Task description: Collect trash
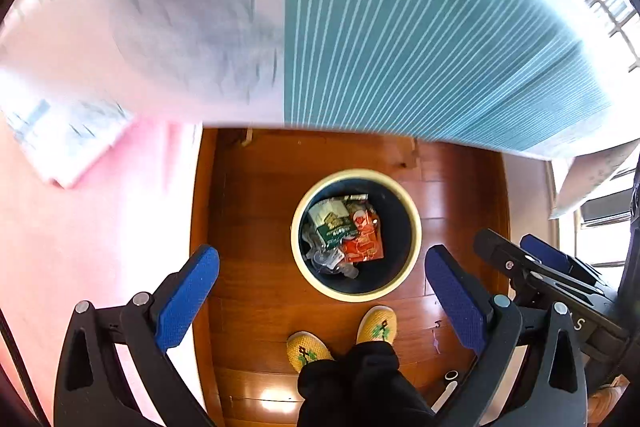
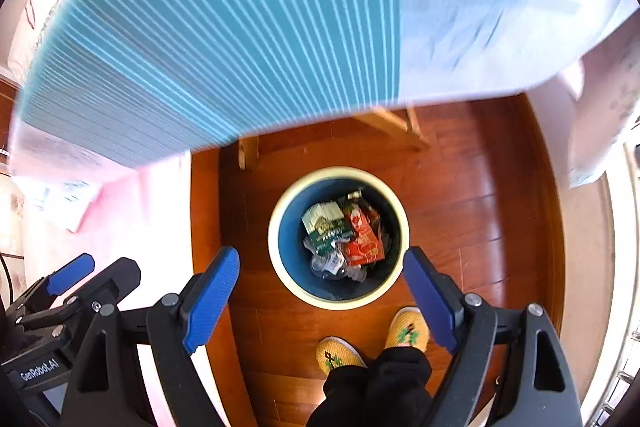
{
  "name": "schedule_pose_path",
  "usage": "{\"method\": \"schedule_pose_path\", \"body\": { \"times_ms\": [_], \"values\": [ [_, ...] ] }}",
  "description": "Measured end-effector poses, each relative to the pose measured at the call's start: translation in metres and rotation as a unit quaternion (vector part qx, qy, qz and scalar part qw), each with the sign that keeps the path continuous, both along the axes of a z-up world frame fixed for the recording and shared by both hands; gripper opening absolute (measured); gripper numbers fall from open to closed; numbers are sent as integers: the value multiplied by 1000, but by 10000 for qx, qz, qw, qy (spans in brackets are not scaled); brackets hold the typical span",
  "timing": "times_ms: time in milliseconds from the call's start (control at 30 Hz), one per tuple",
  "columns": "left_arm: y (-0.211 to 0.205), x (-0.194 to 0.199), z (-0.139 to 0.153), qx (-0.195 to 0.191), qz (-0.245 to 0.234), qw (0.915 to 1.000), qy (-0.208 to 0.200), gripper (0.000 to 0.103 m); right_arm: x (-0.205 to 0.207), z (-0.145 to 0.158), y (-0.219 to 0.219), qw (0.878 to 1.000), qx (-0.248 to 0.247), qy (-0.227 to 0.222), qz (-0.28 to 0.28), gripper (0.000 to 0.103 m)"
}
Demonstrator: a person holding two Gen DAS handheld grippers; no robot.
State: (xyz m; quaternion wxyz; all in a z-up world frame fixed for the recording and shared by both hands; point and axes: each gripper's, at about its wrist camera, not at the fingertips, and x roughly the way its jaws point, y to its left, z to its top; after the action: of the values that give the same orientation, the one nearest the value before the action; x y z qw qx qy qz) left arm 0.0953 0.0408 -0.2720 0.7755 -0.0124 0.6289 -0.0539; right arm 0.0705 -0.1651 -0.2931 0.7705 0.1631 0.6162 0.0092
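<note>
A round bin [image 1: 414,227] [image 2: 276,227] with a cream rim and dark blue inside stands on the wooden floor, seen from straight above. Inside lie a red wrapper [image 1: 362,239] [image 2: 362,239], a green and white packet [image 1: 334,223] [image 2: 326,223] and clear plastic [image 1: 332,263] [image 2: 332,265]. My left gripper [image 1: 322,285] hangs open high over the bin with nothing between its blue pads. My right gripper [image 2: 322,287] is likewise open and empty above the bin. Each gripper shows at the edge of the other's view: the right [image 1: 536,267], the left [image 2: 76,283].
A table with a teal-striped and white cloth [image 1: 400,27] [image 2: 220,35] overhangs the far side. A pink cloth [image 1: 88,227] [image 2: 132,219] drapes on the left. A person's yellow slippers [image 1: 376,323] [image 2: 408,331] and dark trouser legs stand just near the bin. Wooden chair legs [image 2: 396,127] lie beyond.
</note>
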Motion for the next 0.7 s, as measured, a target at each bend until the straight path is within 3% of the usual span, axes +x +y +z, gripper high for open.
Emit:
{"method": "schedule_pose_path", "body": {
  "times_ms": [367,700],
  "values": [
    [-15,17,115,164,-129,9977,-649,102,14,112,-19,9977,-192,-642,-123,85],
    [-23,32,199,119,-58,9944,-1050,102,28,202,-19,9931,-494,-1046,191,85]
  ]
}}
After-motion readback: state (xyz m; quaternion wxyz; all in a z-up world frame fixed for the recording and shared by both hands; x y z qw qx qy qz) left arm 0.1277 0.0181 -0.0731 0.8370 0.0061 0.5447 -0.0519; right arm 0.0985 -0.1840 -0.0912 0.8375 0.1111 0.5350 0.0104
